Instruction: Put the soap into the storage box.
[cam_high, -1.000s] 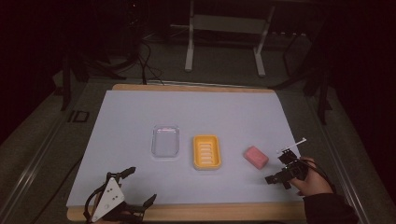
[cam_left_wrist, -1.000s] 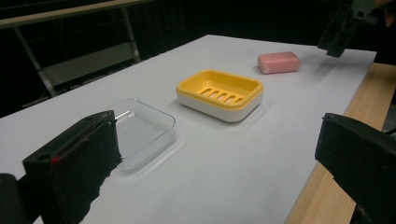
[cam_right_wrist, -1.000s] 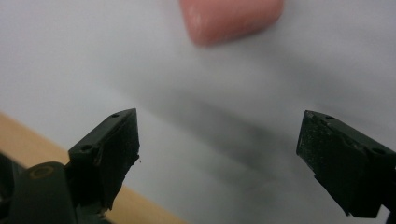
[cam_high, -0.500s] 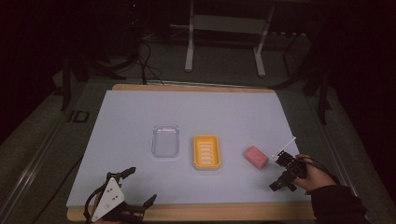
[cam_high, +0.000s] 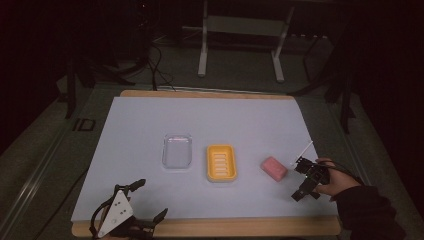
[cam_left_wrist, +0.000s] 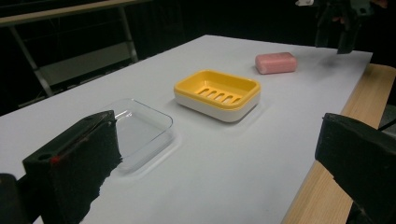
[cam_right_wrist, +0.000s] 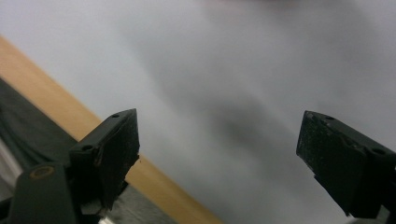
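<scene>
A pink soap bar (cam_high: 274, 168) lies on the white mat right of a yellow soap dish (cam_high: 221, 162). A clear shallow tray (cam_high: 177, 151) sits left of the dish. My right gripper (cam_high: 299, 179) is held in a hand just right of the soap, clear of it, with its jaws wide open and nothing between them. In its own view my right gripper (cam_right_wrist: 219, 154) hangs over blurred mat and the wooden edge. My left gripper (cam_high: 151, 199) rests open at the front left corner. My left gripper (cam_left_wrist: 217, 163) faces the tray (cam_left_wrist: 135, 126), dish (cam_left_wrist: 217, 93) and soap (cam_left_wrist: 276, 62).
The white mat covers a wooden table whose front edge (cam_high: 210, 226) shows as a bare strip. A thin white strip (cam_high: 304, 150) sticks out past the right gripper. A metal stand (cam_high: 240, 45) is on the floor beyond the table's far side.
The right hand has turned its gripper and shifted it slightly beside the soap. The left gripper, soap, dish and tray have not moved.
</scene>
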